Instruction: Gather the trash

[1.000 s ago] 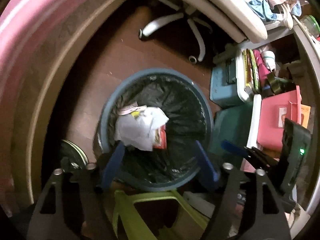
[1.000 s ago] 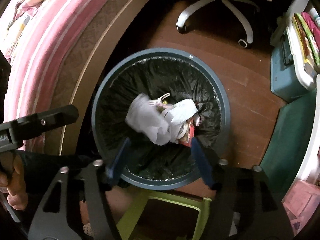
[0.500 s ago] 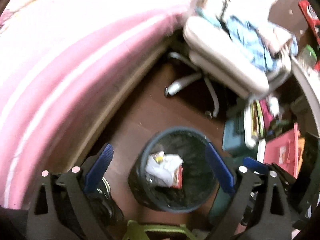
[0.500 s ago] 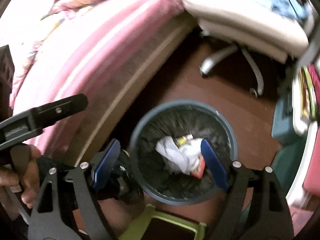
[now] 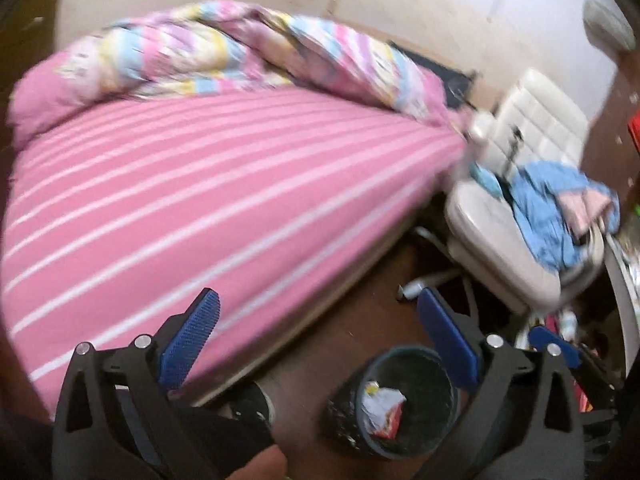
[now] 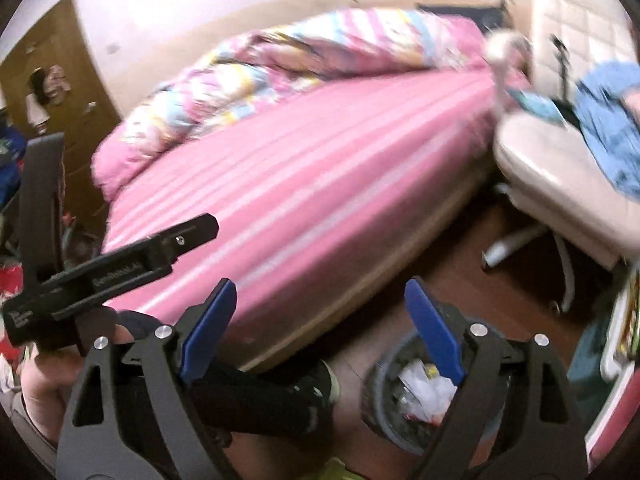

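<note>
Crumpled white trash (image 5: 382, 408) lies in the lined bin (image 5: 394, 402) on the floor beside the pink striped bed (image 5: 192, 208); drop-off looks done. Left gripper (image 5: 320, 344) and right gripper (image 6: 320, 334) jaws are opening, empty; next: find more litter

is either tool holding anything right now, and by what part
Nothing is held: the left tool and right tool are both opening and empty; the trash lies in the bin.
</note>
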{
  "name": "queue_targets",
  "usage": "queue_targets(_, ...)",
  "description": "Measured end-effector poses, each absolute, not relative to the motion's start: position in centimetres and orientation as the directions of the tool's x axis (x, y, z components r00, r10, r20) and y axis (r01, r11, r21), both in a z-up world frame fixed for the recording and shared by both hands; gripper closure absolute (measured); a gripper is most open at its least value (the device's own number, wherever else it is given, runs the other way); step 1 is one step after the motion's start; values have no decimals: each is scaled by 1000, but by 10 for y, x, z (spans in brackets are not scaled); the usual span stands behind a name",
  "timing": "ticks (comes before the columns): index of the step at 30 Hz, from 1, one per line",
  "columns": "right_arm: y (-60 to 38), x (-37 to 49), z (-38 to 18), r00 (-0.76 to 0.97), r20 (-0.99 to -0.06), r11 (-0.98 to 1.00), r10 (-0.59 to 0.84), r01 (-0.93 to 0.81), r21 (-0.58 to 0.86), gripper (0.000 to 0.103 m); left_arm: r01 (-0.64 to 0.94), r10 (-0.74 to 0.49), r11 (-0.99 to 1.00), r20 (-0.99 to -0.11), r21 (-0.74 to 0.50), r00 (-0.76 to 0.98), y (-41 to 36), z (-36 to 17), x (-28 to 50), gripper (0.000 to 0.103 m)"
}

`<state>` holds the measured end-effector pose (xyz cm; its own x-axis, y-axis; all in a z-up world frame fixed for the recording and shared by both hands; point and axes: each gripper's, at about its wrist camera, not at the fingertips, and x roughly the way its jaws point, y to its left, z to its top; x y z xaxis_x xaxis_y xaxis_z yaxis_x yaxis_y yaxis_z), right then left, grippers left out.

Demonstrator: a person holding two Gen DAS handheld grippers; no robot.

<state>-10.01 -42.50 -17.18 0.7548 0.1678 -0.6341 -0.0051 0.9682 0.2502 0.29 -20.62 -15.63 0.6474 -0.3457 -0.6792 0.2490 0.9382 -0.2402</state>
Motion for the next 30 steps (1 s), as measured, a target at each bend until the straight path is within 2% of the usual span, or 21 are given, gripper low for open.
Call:
queue_targets(8, -343, -89, -131, 785, -559, 962, 266, -183, 202, 13, 82, -232, 963, -643, -255, 729, -116, -124, -25, 6)
queue_targets(19, -236, -78, -114, 745, -545, 918, 385, -370, 142, 13, -109, -78, 956, -597, -271, 799, -4, -117, -58, 6)
queue_targets(30, -172, -76, -137, 712, -559, 883, 425, -462, 82, 13, -198, -15, 946, -646, -256, 763, 38, -140, -51, 6)
